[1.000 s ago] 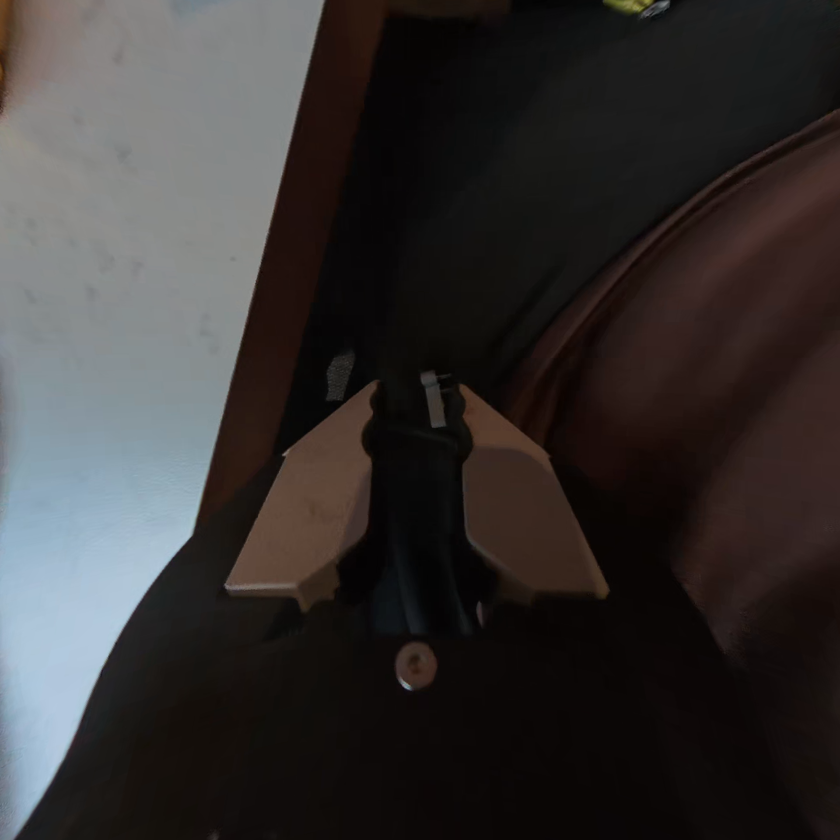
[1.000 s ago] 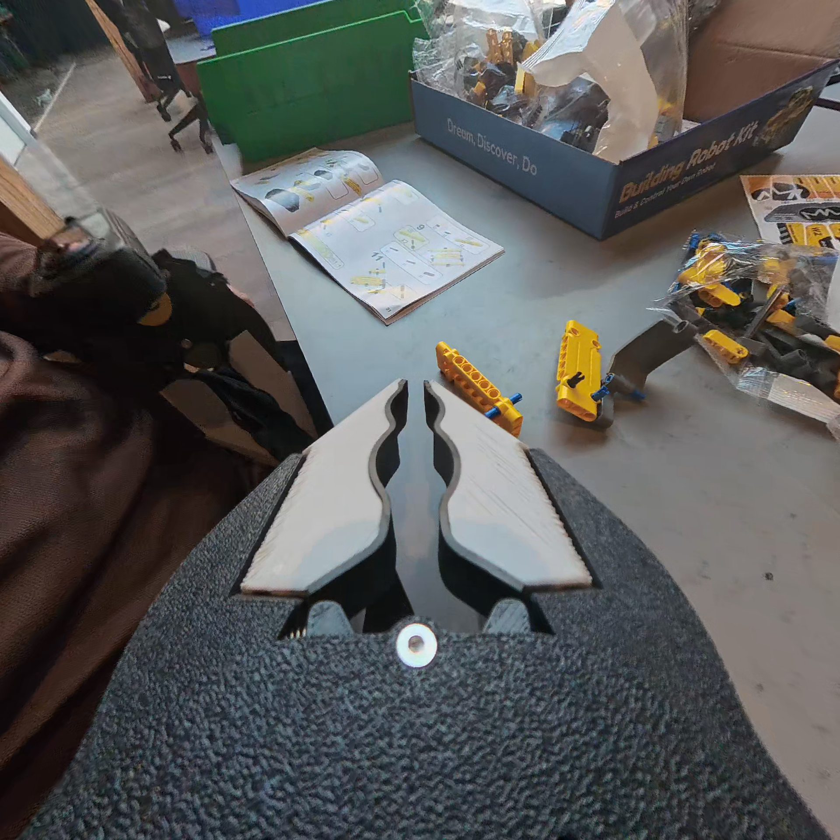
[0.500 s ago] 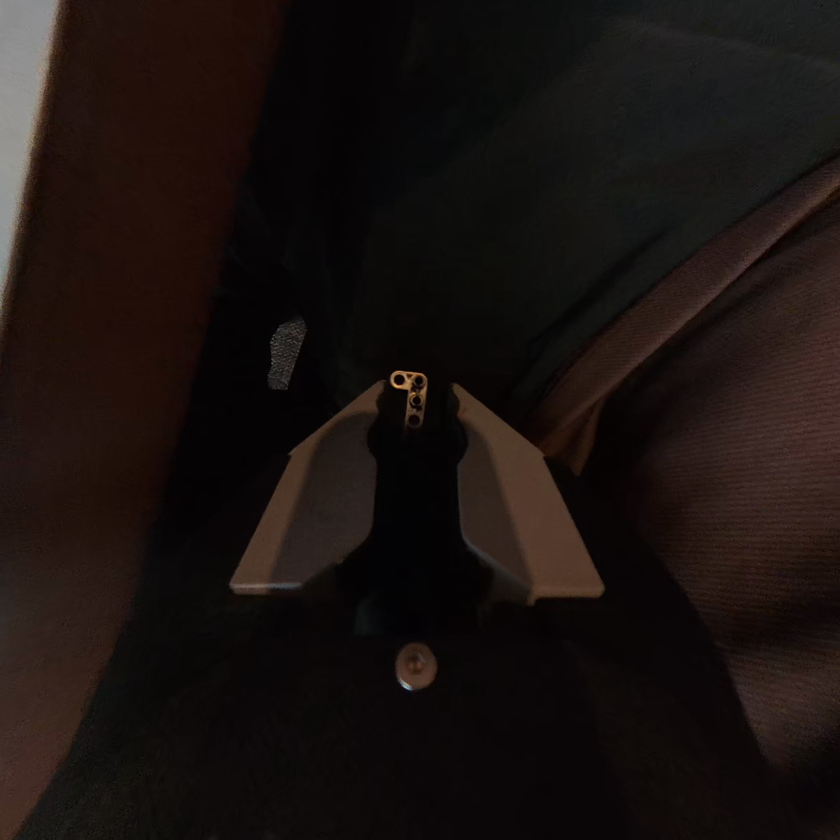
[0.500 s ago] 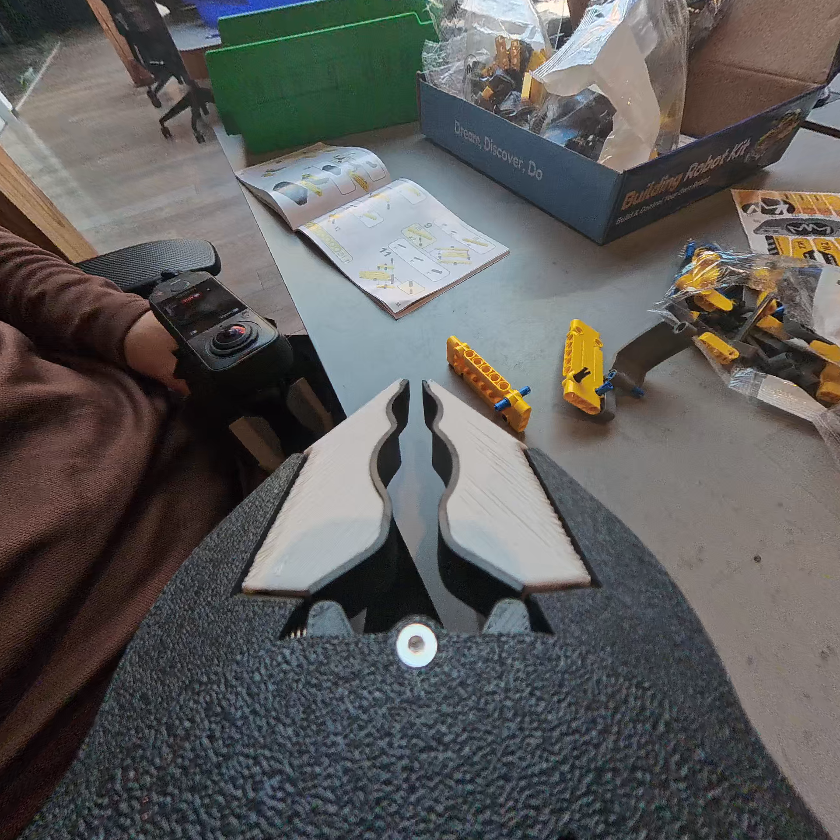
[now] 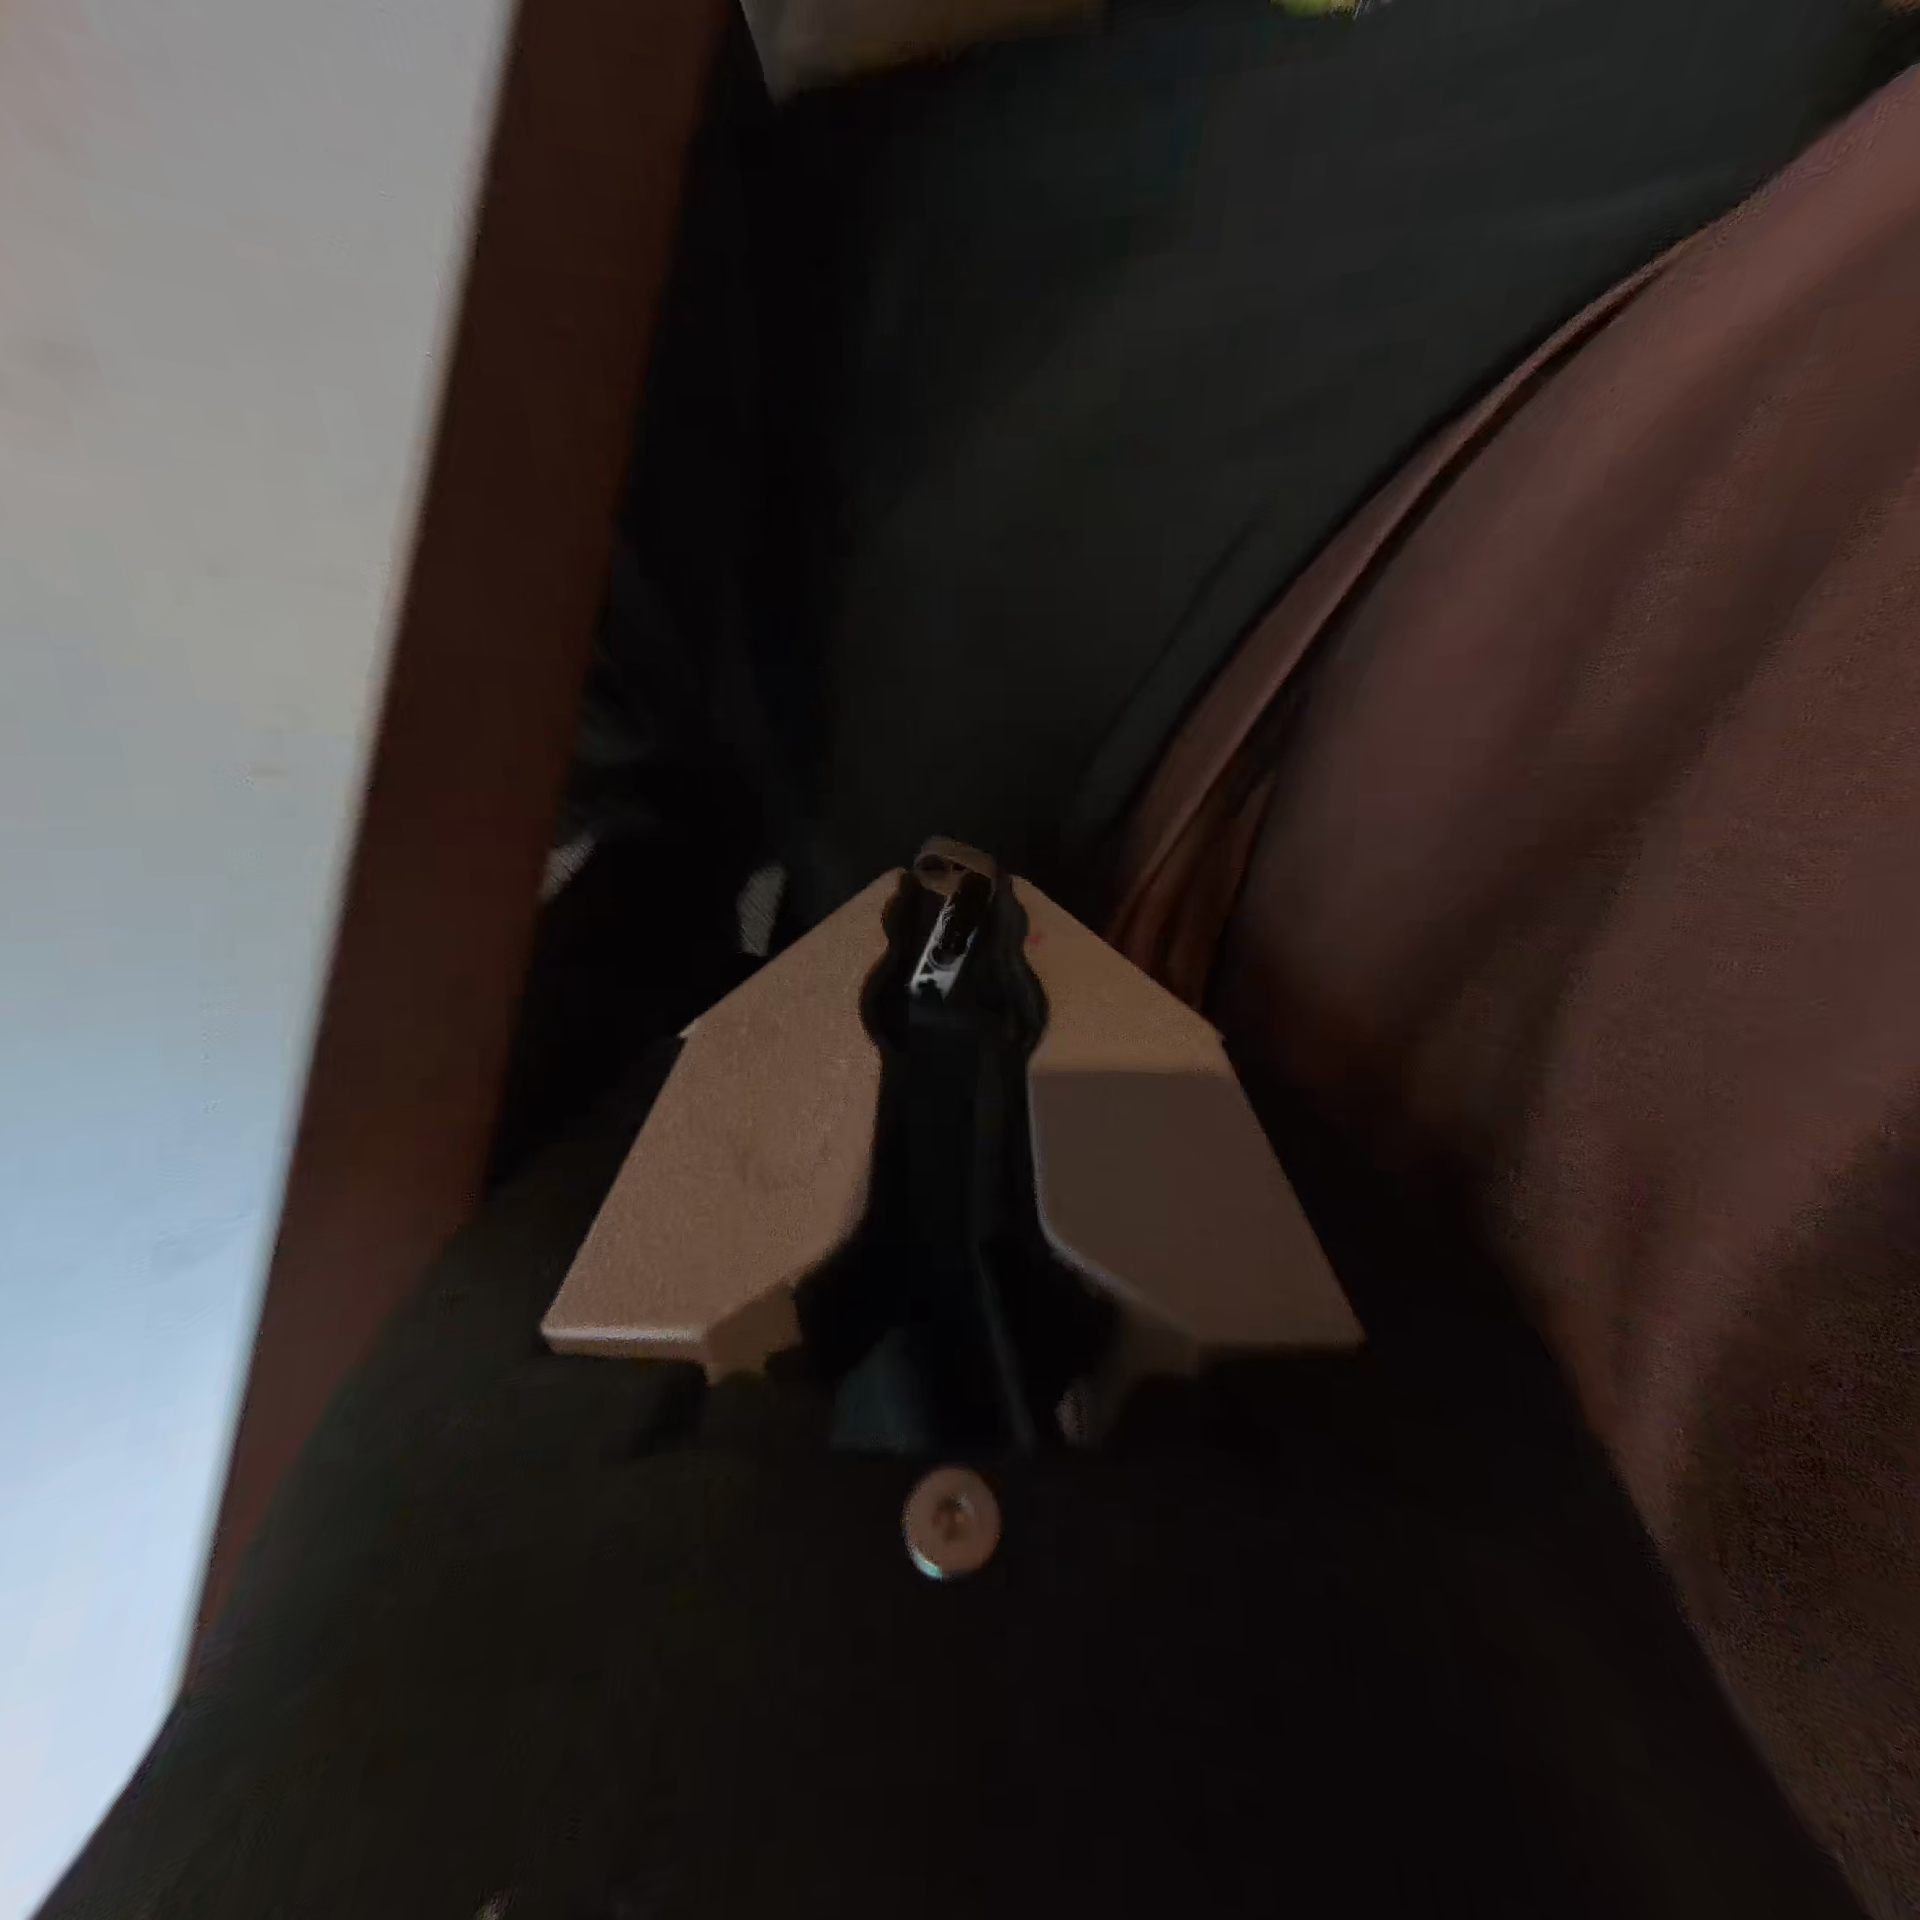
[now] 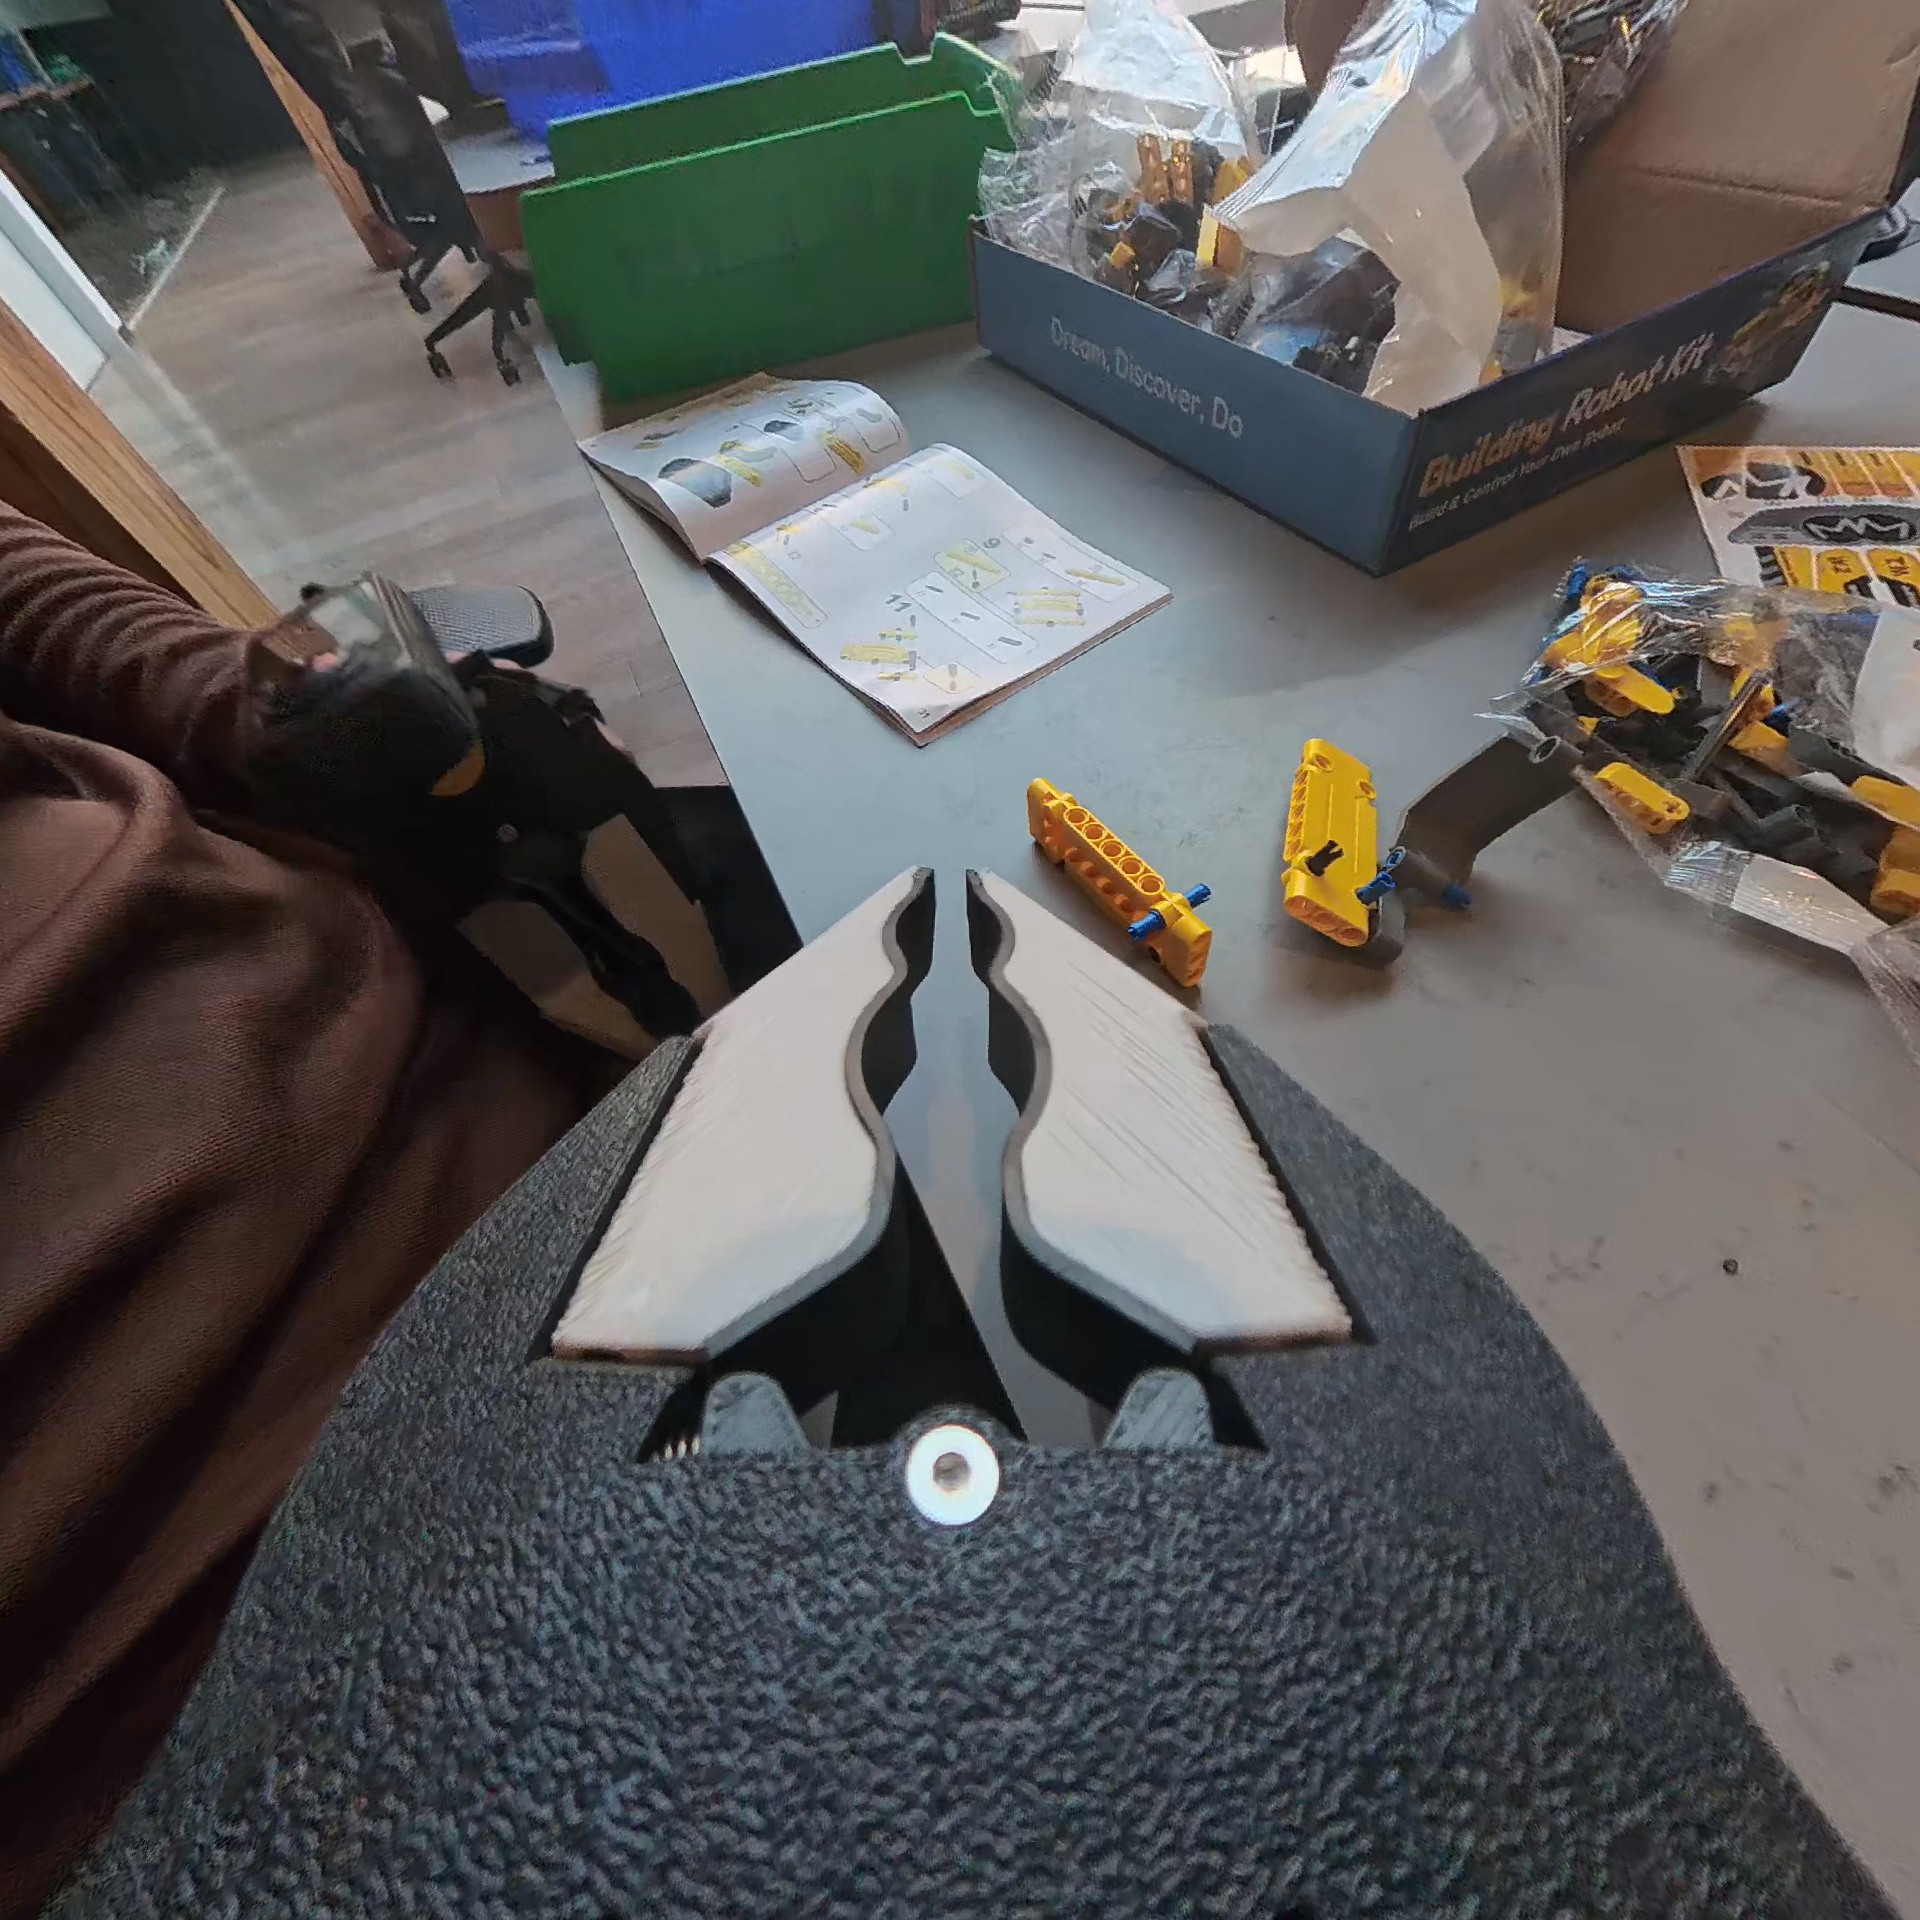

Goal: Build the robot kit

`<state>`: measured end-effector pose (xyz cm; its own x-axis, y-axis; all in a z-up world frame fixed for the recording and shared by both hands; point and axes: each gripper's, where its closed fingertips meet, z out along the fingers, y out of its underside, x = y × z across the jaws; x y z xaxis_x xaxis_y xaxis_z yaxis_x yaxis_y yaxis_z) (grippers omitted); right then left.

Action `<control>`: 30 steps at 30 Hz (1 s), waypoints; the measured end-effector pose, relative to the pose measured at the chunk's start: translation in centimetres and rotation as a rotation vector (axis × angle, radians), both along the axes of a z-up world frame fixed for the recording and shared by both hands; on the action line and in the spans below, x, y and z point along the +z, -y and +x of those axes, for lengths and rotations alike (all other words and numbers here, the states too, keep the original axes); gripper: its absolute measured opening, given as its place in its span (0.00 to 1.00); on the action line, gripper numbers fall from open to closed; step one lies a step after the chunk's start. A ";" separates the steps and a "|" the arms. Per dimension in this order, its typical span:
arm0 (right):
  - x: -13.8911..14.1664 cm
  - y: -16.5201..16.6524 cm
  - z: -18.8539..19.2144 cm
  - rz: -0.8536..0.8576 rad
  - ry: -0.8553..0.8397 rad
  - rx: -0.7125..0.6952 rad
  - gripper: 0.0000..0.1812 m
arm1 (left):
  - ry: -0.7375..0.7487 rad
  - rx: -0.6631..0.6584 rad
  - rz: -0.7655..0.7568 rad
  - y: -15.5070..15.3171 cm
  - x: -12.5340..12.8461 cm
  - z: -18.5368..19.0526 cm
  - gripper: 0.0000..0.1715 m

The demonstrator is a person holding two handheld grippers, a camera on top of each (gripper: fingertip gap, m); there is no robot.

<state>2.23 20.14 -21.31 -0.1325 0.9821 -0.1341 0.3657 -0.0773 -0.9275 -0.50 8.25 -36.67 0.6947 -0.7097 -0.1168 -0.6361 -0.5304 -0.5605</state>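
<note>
Pinching a small thin perforated piece at its tips, the left gripper points below the bench among dark shadow, closed on it; blur hides what the piece is. Brown fabric fills the right, a reddish-brown wooden edge and a pale surface the left.

Right wrist view: right gripper hangs over the near edge of the grey bench, tips almost together with a narrow gap, holding nothing. Nearest it, a yellow beam with holes bearing a blue pin, just right of the tips. Farther right, a yellow panel touching a grey curved piece. Clear bag of parts at the right edge, open booklet behind, blue box holding bags, green bin beyond. At left, a brown sleeve and the left gripper's dark body, blurred.
</note>
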 end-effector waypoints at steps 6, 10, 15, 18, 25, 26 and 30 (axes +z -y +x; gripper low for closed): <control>2.1 1.8 0.7 -0.077 -0.092 0.095 0.06 | 0.155 -0.104 0.367 -1.7 9.7 2.3 0.07; 2.4 3.6 0.3 -0.151 -0.098 0.165 0.11 | 0.194 -0.149 0.599 -4.8 15.2 2.4 0.06; 2.7 5.7 -0.1 -0.329 -0.110 0.267 0.17 | 0.153 -0.277 0.843 -6.7 18.8 3.6 0.05; 2.6 5.8 -0.2 -0.382 -0.109 0.282 0.16 | 0.149 -0.286 0.834 -7.7 18.1 3.6 0.05; 2.8 3.7 -0.2 -0.453 -0.155 0.229 0.12 | 0.221 -0.289 0.806 -8.9 17.8 3.1 0.05; 2.7 3.3 -0.2 -0.468 -0.157 0.215 0.11 | 0.221 -0.290 0.804 -9.0 17.7 3.1 0.05; 2.1 2.6 -0.4 -0.470 -0.135 0.180 0.05 | 0.219 -0.269 0.758 -9.8 16.5 3.3 0.05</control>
<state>1.87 17.54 -19.22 -0.3403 0.7800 -0.5253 0.2915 -0.4436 -0.8475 2.84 18.07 -20.15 0.5749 -0.6382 -0.5120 -0.5225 0.1951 -0.8300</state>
